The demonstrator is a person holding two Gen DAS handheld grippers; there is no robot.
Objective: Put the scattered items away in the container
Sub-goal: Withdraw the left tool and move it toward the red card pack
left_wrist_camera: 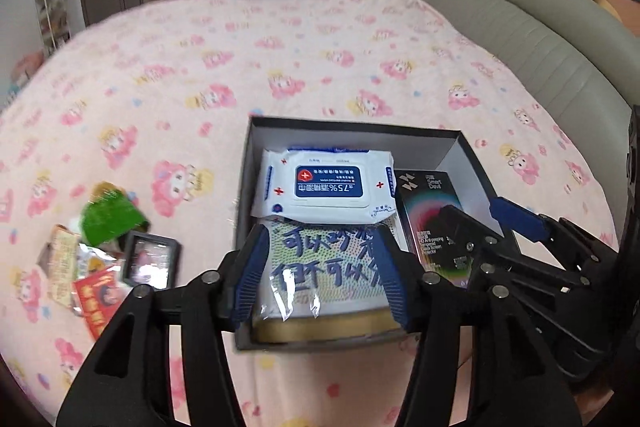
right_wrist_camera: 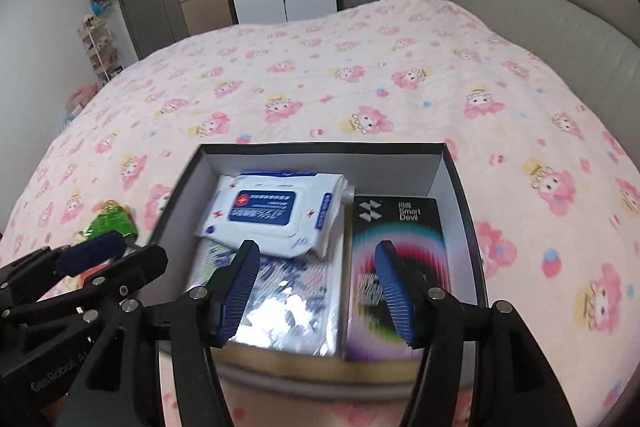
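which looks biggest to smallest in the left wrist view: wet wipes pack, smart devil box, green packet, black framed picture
1. Wet wipes pack
2. Smart Devil box, partly hidden by the right tongs, so unsure
3. Green packet and black framed picture look alike

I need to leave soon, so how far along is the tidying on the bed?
Done: the wipes pack, a plastic-wrapped book and the Smart Devil box lie inside the black box. In hand: nothing; the left gripper and right gripper are open over it. Left: the green packet, small black frame and red packet on the blanket.
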